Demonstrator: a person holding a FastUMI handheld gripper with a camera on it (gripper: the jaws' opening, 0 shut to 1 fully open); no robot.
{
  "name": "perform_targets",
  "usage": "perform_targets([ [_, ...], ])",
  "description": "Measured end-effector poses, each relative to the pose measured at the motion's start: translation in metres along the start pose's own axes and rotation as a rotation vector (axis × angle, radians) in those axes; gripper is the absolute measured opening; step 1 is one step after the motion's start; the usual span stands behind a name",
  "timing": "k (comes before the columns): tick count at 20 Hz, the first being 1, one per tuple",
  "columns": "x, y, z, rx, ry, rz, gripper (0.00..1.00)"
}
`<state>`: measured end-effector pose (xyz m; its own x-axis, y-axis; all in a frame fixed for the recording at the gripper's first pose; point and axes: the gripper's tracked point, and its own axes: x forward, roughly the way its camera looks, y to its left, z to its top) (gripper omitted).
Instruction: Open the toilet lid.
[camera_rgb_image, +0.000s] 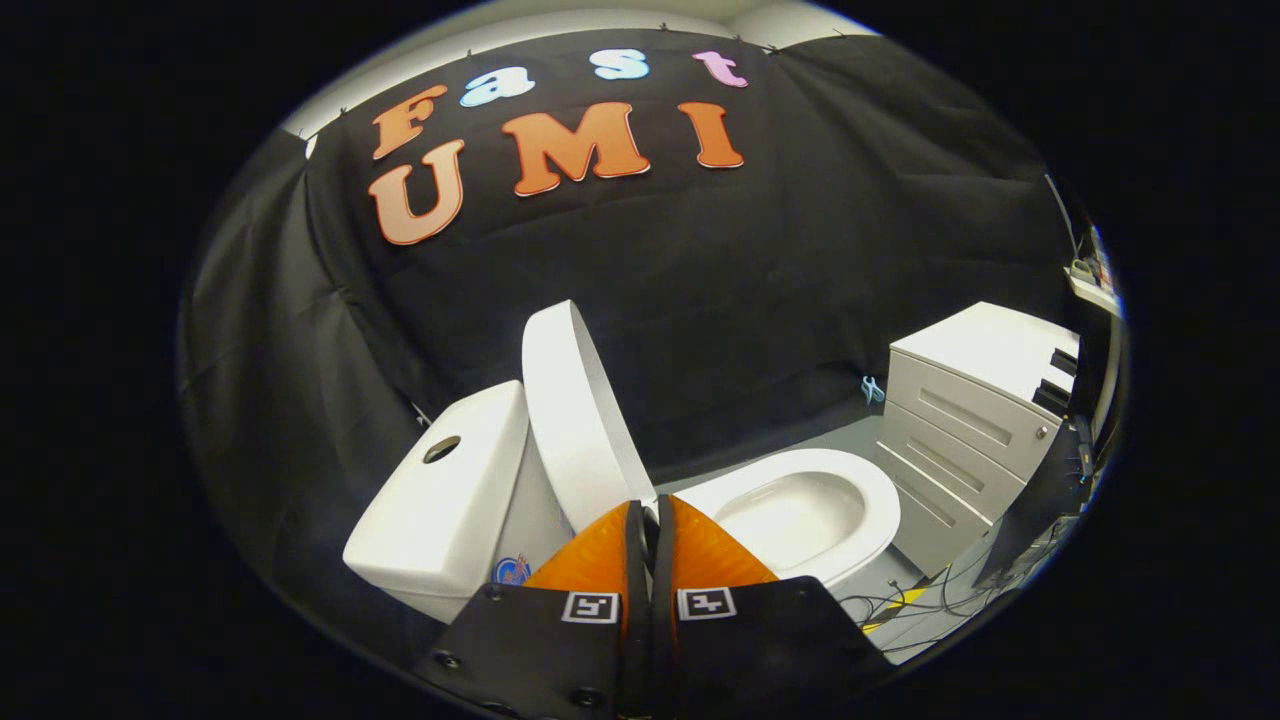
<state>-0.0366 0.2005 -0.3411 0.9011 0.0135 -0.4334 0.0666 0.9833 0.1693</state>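
Black cloth (760, 300) walls the booth beyond the tongs, hanging in folds down to a grey floor (800, 445). The toilet (800, 510) sits just ahead of the fingers, a white fixture whose open bowl lies ahead and to the right of them. Its tank (450, 500) stands ahead and to the left, with a round flush button on top. The toilet lid (575, 420) is raised, standing nearly upright between tank and bowl, directly beyond the fingertips; whether it leans on the tank cannot be told. A white drawer cabinet (965, 420) stands further right, beyond the bowl, well apart from the tongs. A tangle of cables (920, 610) lies on the floor to the right of the fingers, below the cabinet.

The gripper (649, 505) has its two orange fingers (590, 560) drawn together with only a thin dark slit between them, nothing held. The fingers cover the near rim of the bowl and the lid's hinge. A small blue object at the foot of the cloth, beside the cabinet, is too small to identify.
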Motion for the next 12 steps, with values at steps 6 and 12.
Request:
perform_targets([
  [6, -0.003, 0.036, -0.014, -0.067, 0.003, 0.033, 0.08],
  [12, -0.005, 0.054, -0.023, -0.119, 0.005, 0.043, 0.08],
])
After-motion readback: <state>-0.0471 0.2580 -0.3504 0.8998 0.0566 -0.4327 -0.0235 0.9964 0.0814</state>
